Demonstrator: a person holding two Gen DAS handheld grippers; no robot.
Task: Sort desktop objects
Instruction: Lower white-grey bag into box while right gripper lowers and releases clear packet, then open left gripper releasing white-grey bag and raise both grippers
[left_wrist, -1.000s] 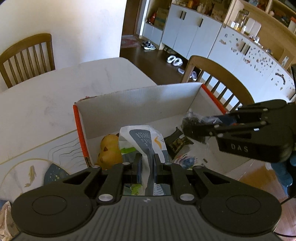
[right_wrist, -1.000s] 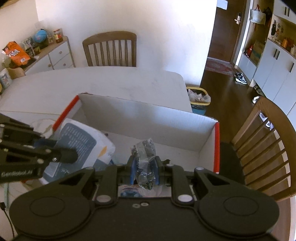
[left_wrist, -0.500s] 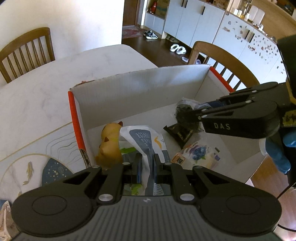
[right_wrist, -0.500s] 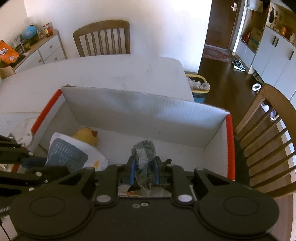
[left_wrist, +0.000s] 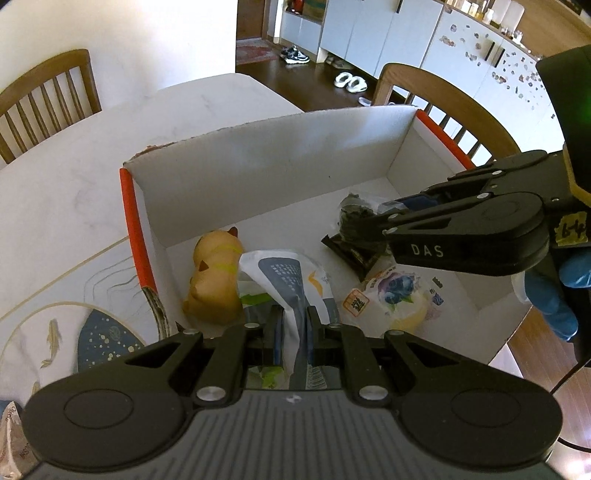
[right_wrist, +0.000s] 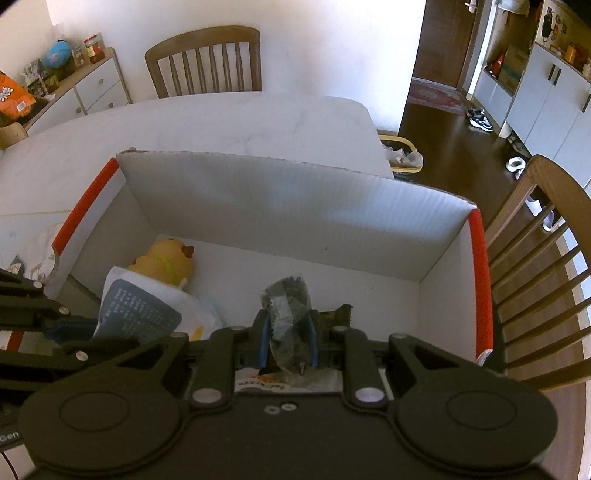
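Your left gripper (left_wrist: 293, 326) is clamped tight on a white packet (left_wrist: 291, 280) with a grey-blue printed panel and an orange mark; the pouch stands pinched between the pads and hangs over the near left part of the white cardboard box (left_wrist: 280, 162), the one with the red-edged side walls. Your right gripper (right_wrist: 286, 334) is closed on a small clear bag of dark contents (right_wrist: 288, 295), which sticks up between its blue pads (right_wrist: 264, 334) over the near middle of the box floor. Both grippers point steeply down into the box. In the left wrist view the right gripper reaches in from the right side, with the dark bag at its tip above the far right part of the floor. A yellow plush toy (left_wrist: 216, 278) lies on the box floor against the left wall, just beside the white packet; whether the two touch you cannot tell. A dark brown wrapper (left_wrist: 351, 253) lies on the floor below the right gripper's tip, and a blueberry-printed packet (left_wrist: 393, 295) lies flat nearer to you, on the right part of the floor. The box sits on a pale marble-look table (right_wrist: 221, 122), its right end close to the table's right edge. A placemat with fish drawings (left_wrist: 66, 321) lies on the table left of the box. Wooden chairs (right_wrist: 203, 61) stand at the far side and at the right end of the table.
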